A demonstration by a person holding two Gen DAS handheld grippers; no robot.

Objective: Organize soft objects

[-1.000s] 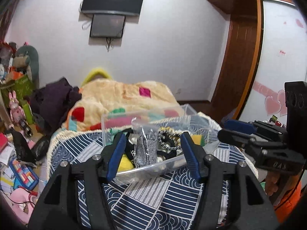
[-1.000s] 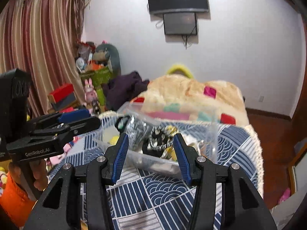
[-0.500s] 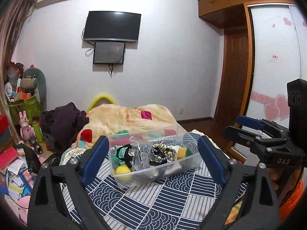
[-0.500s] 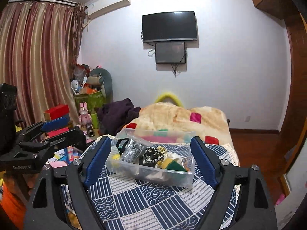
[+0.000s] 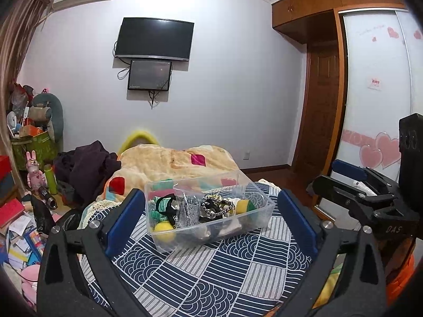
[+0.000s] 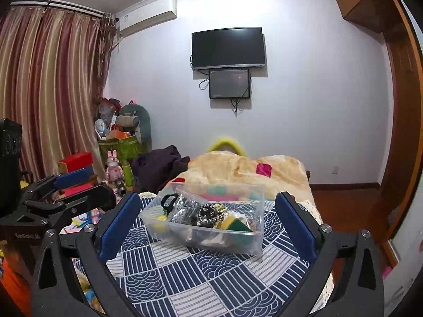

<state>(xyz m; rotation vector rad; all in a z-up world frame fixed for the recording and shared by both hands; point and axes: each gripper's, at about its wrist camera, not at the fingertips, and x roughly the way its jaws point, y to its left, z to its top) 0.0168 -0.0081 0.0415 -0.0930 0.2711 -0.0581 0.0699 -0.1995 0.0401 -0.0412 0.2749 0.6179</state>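
A clear plastic box (image 5: 260, 212) (image 6: 251, 240) stands on a blue and white patterned cloth (image 5: 211, 277) (image 6: 211, 272). It holds several soft items: a yellow ball (image 5: 163, 229), black bands (image 5: 164, 206), a silver sequined piece (image 5: 189, 211), a green and yellow piece (image 6: 234, 223). My left gripper (image 5: 208, 219) is open and empty, back from the box, jaws wide on either side of it. My right gripper (image 6: 207, 222) is open and empty, also back from the box. Each gripper shows at the edge of the other's view.
A beige blanket with coloured patches (image 5: 171, 161) (image 6: 246, 166) lies behind the box. A dark garment (image 5: 90, 169), toys and boxes (image 5: 34, 169) clutter the left. A wooden wardrobe and door (image 5: 322, 132) stand at the right. A TV (image 5: 154, 39) hangs on the far wall.
Both grippers have opened wide and pulled back and up from the box. The box now sits farther away on the cloth.
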